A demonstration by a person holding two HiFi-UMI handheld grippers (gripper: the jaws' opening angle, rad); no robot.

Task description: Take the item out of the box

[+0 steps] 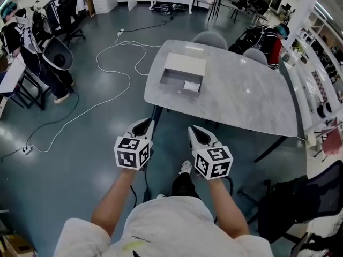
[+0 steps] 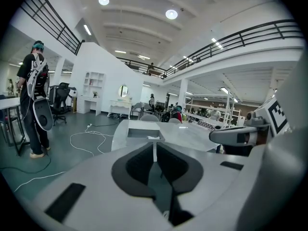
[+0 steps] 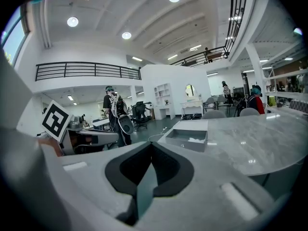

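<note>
The box (image 1: 170, 78) sits open on the table (image 1: 241, 95) with the white item (image 1: 191, 84) inside. The left gripper (image 1: 143, 125) and right gripper (image 1: 196, 132) hang well short of it, closed tight and holding nothing. I think the reach has not begun.

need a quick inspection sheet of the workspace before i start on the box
surface: grey marble table, bare apart from the box
job's things: open grey box near the table's left edge, its lid lying behind it; white item inside, too small to identify
clutter: nothing seen
grippers: left gripper and right gripper held short of the table, over the floor; both sets of jaws together with nothing between them
cables: white cable looping across the floor left of the table
surroundings: grey chairs behind the table, a person standing far left, black chair at lower right
</note>
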